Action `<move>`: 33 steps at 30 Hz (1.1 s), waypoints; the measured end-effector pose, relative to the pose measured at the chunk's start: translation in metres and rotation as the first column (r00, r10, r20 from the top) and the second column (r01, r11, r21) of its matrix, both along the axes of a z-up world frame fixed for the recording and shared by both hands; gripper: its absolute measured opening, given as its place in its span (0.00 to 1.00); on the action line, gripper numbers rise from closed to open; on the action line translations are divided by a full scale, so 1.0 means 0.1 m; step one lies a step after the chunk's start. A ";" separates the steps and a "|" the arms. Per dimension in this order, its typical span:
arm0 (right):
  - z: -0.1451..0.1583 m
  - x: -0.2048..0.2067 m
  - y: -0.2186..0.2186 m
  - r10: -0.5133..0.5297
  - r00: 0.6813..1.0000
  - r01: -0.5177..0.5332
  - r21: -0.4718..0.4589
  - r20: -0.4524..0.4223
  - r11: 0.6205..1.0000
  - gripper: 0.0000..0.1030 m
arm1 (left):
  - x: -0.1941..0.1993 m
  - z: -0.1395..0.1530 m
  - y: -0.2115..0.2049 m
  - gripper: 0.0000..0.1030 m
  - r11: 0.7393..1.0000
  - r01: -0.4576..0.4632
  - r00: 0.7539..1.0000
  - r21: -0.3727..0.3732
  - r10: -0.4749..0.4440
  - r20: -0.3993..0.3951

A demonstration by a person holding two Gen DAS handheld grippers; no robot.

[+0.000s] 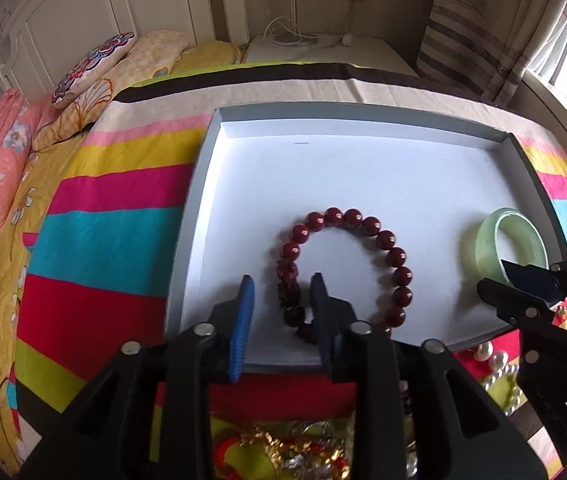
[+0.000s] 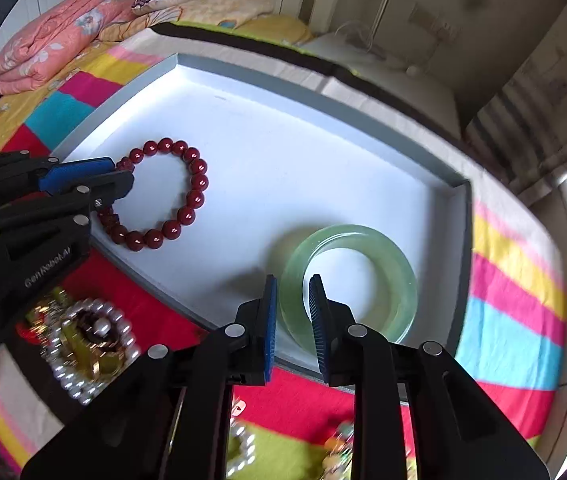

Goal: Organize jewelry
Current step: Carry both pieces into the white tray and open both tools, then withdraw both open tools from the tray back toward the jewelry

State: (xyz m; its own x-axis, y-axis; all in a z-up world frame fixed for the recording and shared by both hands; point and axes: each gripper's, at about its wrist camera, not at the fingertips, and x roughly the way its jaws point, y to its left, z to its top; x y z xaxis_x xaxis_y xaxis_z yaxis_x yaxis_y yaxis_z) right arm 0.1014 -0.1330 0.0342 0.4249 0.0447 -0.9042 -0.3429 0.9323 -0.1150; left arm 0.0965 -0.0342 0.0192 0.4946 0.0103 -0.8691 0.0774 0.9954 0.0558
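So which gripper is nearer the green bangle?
Right. The right gripper straddles the near rim of the green bangle, one finger outside, one inside the ring. The left gripper is over the red bead bracelet, across the tray.

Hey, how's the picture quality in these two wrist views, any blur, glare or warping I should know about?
Left wrist view: mostly sharp, the red bead bracelet crisp with small highlights, strong fisheye bending of the tray rim, bright window at right. Right wrist view: edges smeared, the pearl strands at lower left blurred, glare along the tray's far wall, and the green bangle casts a soft shadow to its left.
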 end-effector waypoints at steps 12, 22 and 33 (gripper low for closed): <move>0.04 -0.65 0.06 0.116 0.989 -0.112 0.052 -0.087 0.992 0.23 | -0.52 0.00 0.13 0.54 0.998 0.063 0.997 -0.032 -0.064 -0.035; 0.02 -0.48 -0.04 0.052 0.999 -0.052 0.004 0.002 0.999 0.82 | -0.24 0.02 0.06 0.69 0.997 -0.010 0.999 -0.078 0.007 -0.041; 0.44 -0.83 -0.46 0.044 0.986 -0.071 0.167 0.161 0.983 0.84 | -0.49 0.24 0.43 0.90 0.906 0.060 0.992 -0.420 -0.008 0.125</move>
